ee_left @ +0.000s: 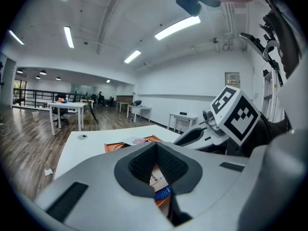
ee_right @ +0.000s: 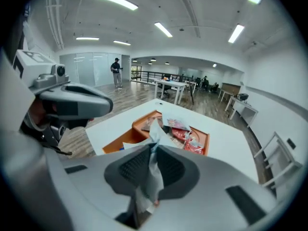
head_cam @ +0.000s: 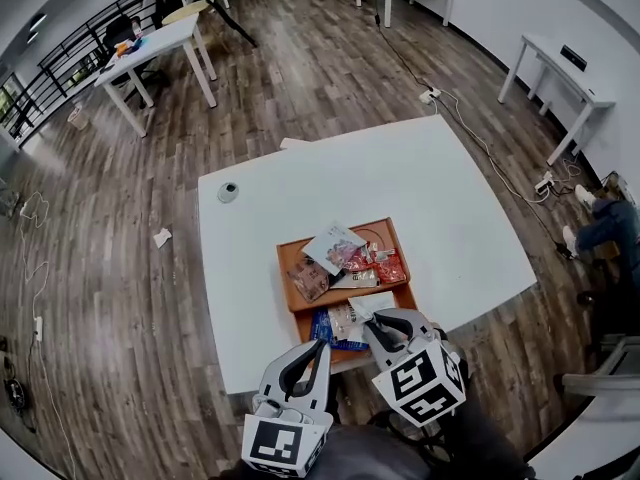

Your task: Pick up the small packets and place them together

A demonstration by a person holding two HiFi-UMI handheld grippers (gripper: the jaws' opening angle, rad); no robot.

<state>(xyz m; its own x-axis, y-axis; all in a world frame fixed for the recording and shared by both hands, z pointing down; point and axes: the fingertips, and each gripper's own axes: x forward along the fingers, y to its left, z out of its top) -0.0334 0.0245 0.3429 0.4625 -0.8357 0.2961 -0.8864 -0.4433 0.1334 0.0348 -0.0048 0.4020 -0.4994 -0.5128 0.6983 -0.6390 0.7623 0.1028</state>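
Holding a thin, see-through white plastic packet clamped tight, the right gripper hangs over the near half of the orange wooden tray, which sits by the near edge of the white counter. To do this well, I think it should squeeze firmly, carry the floppy packet over the middle wall to the red shiny packets in the far half, and let go low. The left gripper has its jaws together on nothing.

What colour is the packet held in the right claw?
The packet is whitish and partly see-through; the right gripper view shows it best.
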